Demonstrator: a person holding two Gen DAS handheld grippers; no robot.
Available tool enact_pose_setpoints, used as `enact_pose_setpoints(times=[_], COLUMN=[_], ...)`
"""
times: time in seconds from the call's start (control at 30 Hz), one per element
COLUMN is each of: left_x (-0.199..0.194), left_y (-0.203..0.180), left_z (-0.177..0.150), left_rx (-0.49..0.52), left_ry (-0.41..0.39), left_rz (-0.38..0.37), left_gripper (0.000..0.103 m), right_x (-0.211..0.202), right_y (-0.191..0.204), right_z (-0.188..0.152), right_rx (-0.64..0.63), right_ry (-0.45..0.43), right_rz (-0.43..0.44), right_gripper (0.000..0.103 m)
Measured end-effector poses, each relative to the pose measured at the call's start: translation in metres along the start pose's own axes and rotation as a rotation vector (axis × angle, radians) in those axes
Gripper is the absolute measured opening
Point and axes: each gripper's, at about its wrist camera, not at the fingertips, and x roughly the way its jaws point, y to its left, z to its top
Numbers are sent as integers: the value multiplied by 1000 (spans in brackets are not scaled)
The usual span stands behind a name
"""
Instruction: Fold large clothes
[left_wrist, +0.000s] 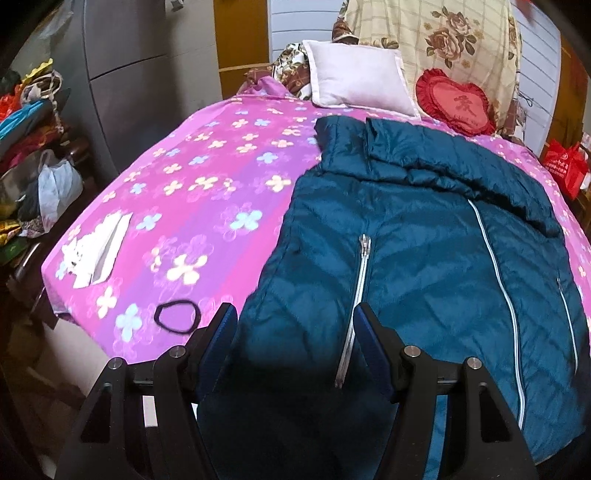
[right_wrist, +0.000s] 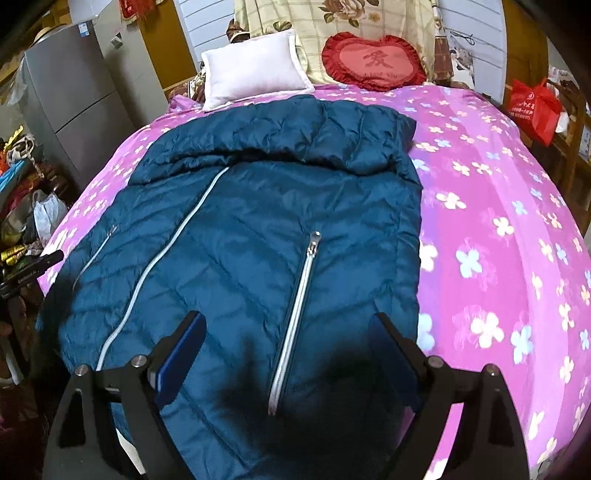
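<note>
A large teal quilted jacket (left_wrist: 424, 236) with silver zippers lies spread flat on the pink flowered bedspread (left_wrist: 207, 192), its top end bunched near the pillows. It also shows in the right wrist view (right_wrist: 266, 221). My left gripper (left_wrist: 293, 317) is open and empty, hovering over the jacket's near left edge. My right gripper (right_wrist: 286, 325) is open and empty, above the jacket's near hem, straddling a pocket zipper (right_wrist: 295, 314).
A black hair band (left_wrist: 177, 317) and a white folded cloth (left_wrist: 98, 254) lie on the bedspread left of the jacket. A white pillow (left_wrist: 358, 79) and a red heart cushion (left_wrist: 456, 101) sit at the headboard. A grey fridge (right_wrist: 77, 99) and cluttered shelves (left_wrist: 26, 155) stand left; a red bag (right_wrist: 535, 107) stands right.
</note>
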Motion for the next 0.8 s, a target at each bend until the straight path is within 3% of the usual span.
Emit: enact_pose_setpoints(times=[0.5, 0.8], left_x=[6, 0], left_y=[17, 45], left_z=[-28, -37], left_rx=[-19, -44], left_ry=[81, 125], left_rz=[-21, -109], left_gripper=[47, 47], right_x=[5, 3], right_y=[-3, -2], right_z=[-23, -31], right_rx=[-2, -24], right_ry=[59, 89], right_rz=[0, -8], right_gripper=[92, 92])
